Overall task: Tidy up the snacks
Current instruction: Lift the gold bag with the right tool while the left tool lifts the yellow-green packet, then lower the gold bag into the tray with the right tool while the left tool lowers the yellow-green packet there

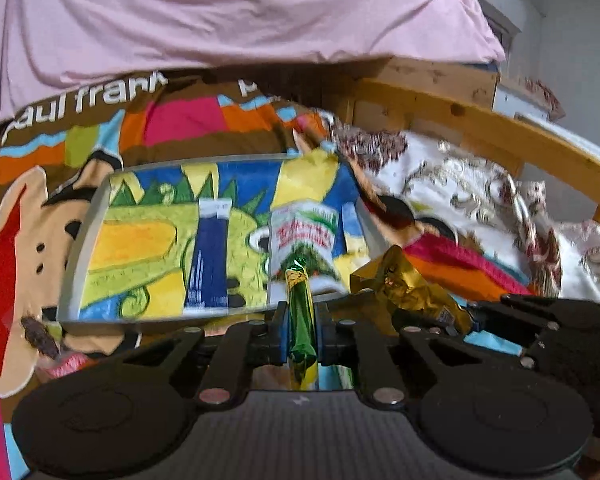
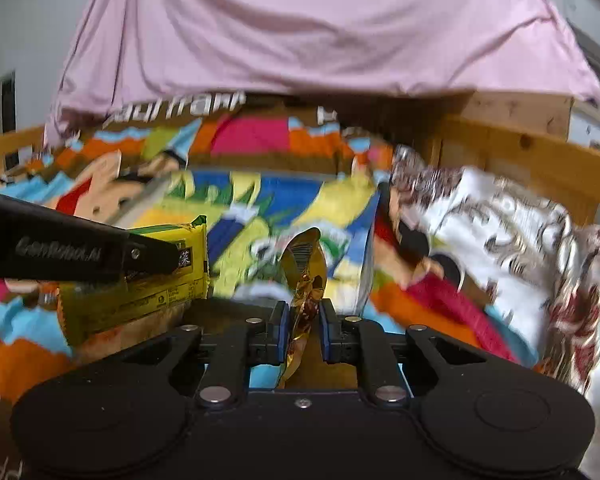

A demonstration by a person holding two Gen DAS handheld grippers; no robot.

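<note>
Left gripper (image 1: 302, 320) clamped on a green-and-yellow foil snack packet (image 1: 300, 308), fingers (image 1: 281, 336) pinching it edge-on just over the near rim of a clear rectangular tray (image 1: 80, 248). Lying on a colourful cartoon-print blanket (image 1: 32, 216) across the bed, tray largely bare, one white-and-green snack pouch (image 1: 304, 236) inside near its right end. Further right, right gripper (image 2: 304, 320) closed on a crinkled gold foil snack wrapper (image 2: 306, 272), held above the tray's near right corner, close beside the left one. Beyond that, white floral bedding (image 1: 460, 188) and a curved wooden bed rail (image 1: 500, 136) bounding the space.
</note>
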